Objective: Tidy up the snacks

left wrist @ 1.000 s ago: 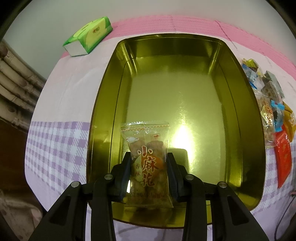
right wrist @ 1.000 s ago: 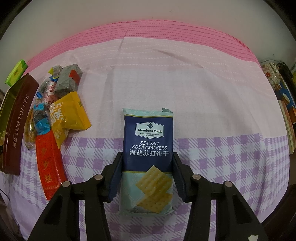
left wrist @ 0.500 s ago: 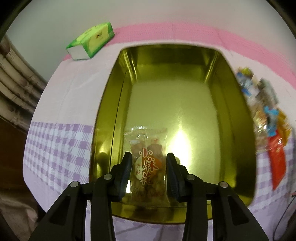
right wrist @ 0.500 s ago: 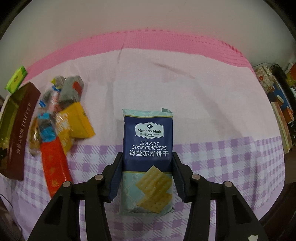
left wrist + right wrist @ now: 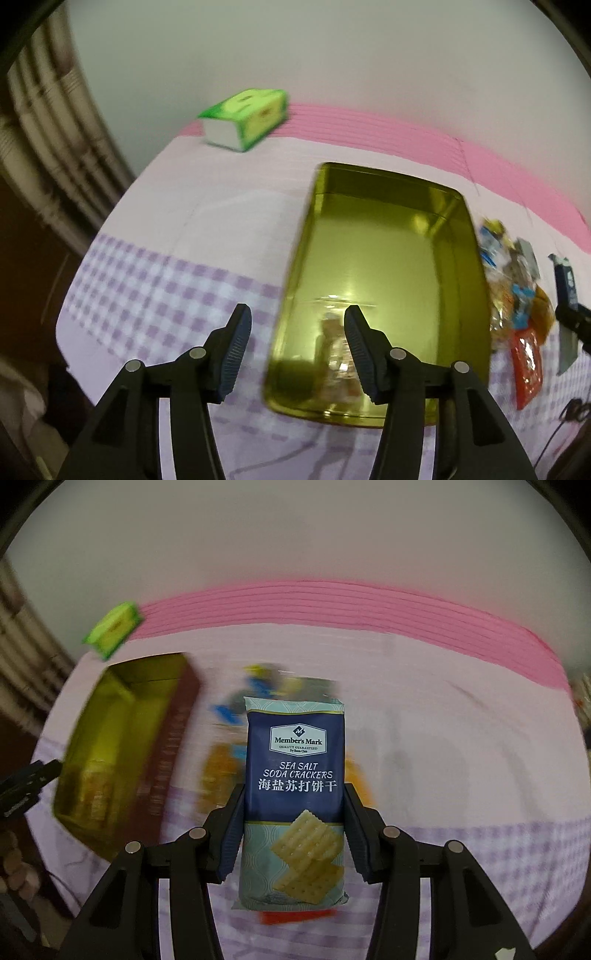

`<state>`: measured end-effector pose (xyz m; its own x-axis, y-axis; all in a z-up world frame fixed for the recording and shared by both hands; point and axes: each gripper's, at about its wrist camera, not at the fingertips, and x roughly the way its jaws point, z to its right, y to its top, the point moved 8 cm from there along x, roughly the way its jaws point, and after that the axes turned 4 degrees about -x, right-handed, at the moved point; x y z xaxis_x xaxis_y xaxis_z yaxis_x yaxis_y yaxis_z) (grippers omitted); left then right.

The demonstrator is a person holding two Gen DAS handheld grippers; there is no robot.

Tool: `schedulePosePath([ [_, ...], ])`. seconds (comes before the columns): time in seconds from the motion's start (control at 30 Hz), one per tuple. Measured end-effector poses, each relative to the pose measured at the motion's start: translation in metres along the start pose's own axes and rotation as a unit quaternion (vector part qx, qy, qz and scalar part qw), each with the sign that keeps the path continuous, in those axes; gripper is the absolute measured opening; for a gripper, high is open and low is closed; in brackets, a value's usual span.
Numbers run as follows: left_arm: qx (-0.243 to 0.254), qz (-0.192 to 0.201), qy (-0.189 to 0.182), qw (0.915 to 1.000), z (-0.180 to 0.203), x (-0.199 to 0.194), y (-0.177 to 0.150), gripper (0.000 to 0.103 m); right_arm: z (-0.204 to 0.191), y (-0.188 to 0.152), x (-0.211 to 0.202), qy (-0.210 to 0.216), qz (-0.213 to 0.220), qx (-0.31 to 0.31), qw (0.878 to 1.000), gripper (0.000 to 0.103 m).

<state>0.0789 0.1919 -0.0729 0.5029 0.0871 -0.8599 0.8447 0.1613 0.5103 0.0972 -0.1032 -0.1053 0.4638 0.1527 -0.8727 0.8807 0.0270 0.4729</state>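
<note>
- While its jaws are opening, the left hand-held gripper (image 5: 297, 347) hangs above the worktop (image 5: 207, 236) with nothing pressed between its pads; the gap spans the near left rim of the gold tin (image 5: 391, 258).
- A clear snack packet (image 5: 334, 354) lies inside the tin at its near end, blurred, and free of the pads.
- The tin's inside is otherwise bare gold metal, and its outer wall shows dark brown in the right wrist view.
- The right hand-held gripper (image 5: 293, 827) is clamped on a blue soda cracker pack (image 5: 295, 775), its pads pressing on the pack's two long sides at about mid-height.
- That pack stands upright in the jaws, raised off the cloth, with its top edge pointing toward the far edge of the worktop.
- A loose pile of snacks (image 5: 517, 295) lies on the cloth just beside the tin's right wall, with a red packet (image 5: 526, 363) at its near end.
- A green tissue pack (image 5: 245, 118) sits near the far left corner of the worktop, well apart from the tin.
- A pink and purple-checked cloth covers the worktop.
</note>
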Motion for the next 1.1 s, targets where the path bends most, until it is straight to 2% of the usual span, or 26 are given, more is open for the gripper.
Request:
schedulePosePath([
  [0.13, -0.03, 0.002, 0.038, 0.9988, -0.031, 0.003, -0.001, 0.054, -0.055, 0.013, 0.006, 0.032, -0.003, -0.036, 0.999, 0.046],
  [0.33, -0.067, -0.009, 0.053, 0.9963, -0.062, 0.006, -0.013, 0.054, -0.122, 0.02, 0.024, 0.061, -0.013, -0.07, 0.996, 0.046],
  [0.47, -0.086, -0.017, 0.065, 0.994, -0.075, 0.012, -0.015, 0.054, -0.15, 0.02, 0.041, 0.064, -0.028, -0.079, 0.994, 0.046],
  [0.73, -0.115, -0.03, 0.07, 0.9904, -0.09, 0.018, -0.018, 0.054, -0.174, 0.018, 0.057, 0.054, -0.037, -0.1, 0.993, 0.046],
  [1.1, -0.113, -0.037, 0.067, 0.9907, -0.087, 0.022, -0.019, 0.054, -0.186, 0.012, 0.077, 0.047, -0.057, -0.111, 0.991, 0.046],
])
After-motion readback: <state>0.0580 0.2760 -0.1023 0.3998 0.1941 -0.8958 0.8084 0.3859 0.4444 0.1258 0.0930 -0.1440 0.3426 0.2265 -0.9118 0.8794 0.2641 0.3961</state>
